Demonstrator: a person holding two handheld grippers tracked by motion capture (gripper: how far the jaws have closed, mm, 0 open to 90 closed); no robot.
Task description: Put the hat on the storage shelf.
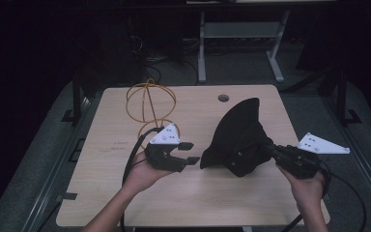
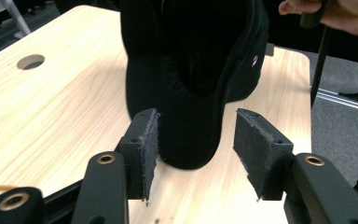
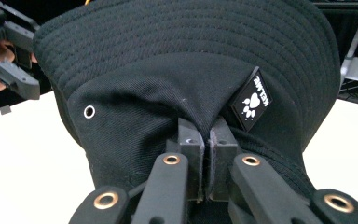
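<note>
Light: we find the table (image 1: 125, 193) lit from above, surroundings near black.
Glare: we note washed-out tabletop in the right gripper view.
Focus: we see soft, slightly blurred detail.

the high view looks down and forward from above the person's side, taking in the whole table (image 1: 125, 145) and the floor behind it. the left gripper view sits low and close, looking across the wood at the black hat (image 2: 191, 79). the right gripper view is right up against the hat (image 3: 182, 79). all three views share the hat (image 1: 239, 140).
</note>
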